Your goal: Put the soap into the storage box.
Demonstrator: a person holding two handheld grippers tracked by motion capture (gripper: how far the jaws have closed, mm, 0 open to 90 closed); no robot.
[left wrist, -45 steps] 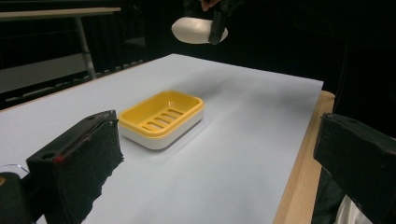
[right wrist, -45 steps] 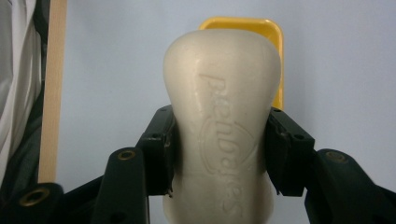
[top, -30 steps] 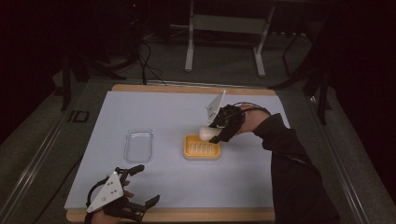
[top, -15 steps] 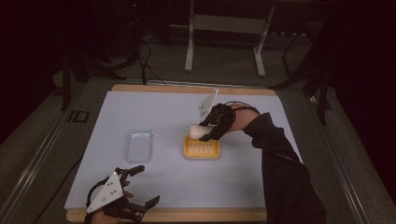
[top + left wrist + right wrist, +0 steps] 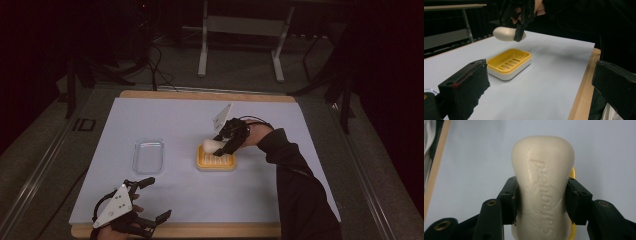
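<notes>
Over the yellow dish [image 5: 216, 162] near the middle of the pale surface [image 5: 175, 120], one smooth, cream soap [image 5: 543, 192] hangs clear of it, rounded like a pebble, with raised lettering on its face. The right gripper [image 5: 223, 143] clamps it by its sides, jaws pressed flat against it, the sleeved forearm reaching in from the right and the gripper tilted down toward the dish. The dish is one glossy plastic rectangle with rounded corners, a slotted floor and a white base. One clear plastic lid [image 5: 149, 155] lies flat to its left. The left gripper [image 5: 150, 202] rests at the near edge, jaws wide with nothing between.
</notes>
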